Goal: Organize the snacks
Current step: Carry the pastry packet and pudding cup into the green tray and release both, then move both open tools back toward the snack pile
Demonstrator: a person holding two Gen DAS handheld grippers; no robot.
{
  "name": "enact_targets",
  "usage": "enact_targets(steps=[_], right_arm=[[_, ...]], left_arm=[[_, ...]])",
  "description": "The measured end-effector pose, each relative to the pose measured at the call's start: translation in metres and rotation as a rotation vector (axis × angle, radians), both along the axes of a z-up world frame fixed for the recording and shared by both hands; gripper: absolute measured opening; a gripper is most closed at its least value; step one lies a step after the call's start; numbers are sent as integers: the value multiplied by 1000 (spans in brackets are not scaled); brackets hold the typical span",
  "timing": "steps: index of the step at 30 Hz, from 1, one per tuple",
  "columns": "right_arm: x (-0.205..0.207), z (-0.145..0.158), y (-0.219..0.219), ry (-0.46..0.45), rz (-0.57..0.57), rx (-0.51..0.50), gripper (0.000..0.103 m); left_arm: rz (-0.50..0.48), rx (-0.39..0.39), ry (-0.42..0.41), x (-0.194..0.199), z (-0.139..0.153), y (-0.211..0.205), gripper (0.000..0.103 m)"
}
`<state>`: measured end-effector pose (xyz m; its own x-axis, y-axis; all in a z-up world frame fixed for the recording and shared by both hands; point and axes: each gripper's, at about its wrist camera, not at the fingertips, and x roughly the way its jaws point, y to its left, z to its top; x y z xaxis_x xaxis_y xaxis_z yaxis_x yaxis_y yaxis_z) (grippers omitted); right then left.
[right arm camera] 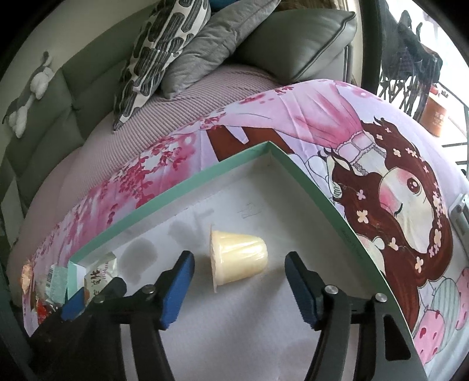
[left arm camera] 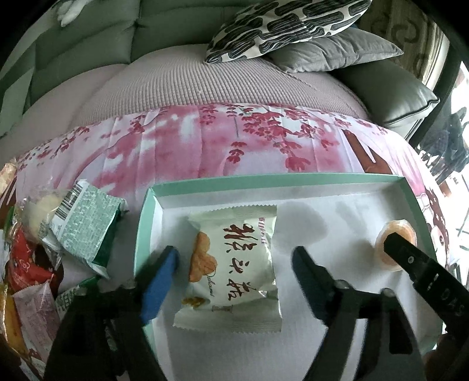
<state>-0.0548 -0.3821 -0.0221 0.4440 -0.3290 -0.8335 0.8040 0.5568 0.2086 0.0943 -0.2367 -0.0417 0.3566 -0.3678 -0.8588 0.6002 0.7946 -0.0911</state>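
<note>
The shallow mint-green cardboard box with a white floor (left arm camera: 293, 177) sits on soft floral bedding (left arm camera: 205, 140), so pressing down could tip it. Inside lie a white crimped biscuit packet (left arm camera: 231, 263) and a pale yellow plastic jelly cup (right arm camera: 239, 258), on its side and likely to roll. Left tongs (left arm camera: 234, 281) and right tongs (right arm camera: 239, 285) gape wide, straddling them, gripping nothing.

One mint-green box (left arm camera: 146, 222) is sitting on the cloth, holding one white snack packet (left arm camera: 234, 263) and one jelly cup (right arm camera: 239, 256); one green-printed packet (left arm camera: 88, 231) is lying outside among a heap of wrappers (left arm camera: 26, 278) too jumbled to count; three cushions (left arm camera: 293, 26) are resting behind
</note>
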Motion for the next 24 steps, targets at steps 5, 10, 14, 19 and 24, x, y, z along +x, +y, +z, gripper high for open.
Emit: enact_targets(steps=[5, 10, 14, 19, 24], right_arm=[[-5, 9, -1, -10, -20, -17, 80], [-8, 19, -1, -28, -35, -30, 89], [-7, 30, 2, -53, -21, -56, 90], [-12, 47, 5, -107, -22, -78, 102], [-13, 56, 8, -139, -6, -82, 102]], left_arm=[[-5, -12, -4, -4, 3, 0, 94], [2, -30, -29, -7, 12, 1, 98], [3, -34, -78, -12, 23, 1, 102], [42, 27, -143, -17, 35, 3, 103], [60, 39, -155, -17, 44, 14, 103]])
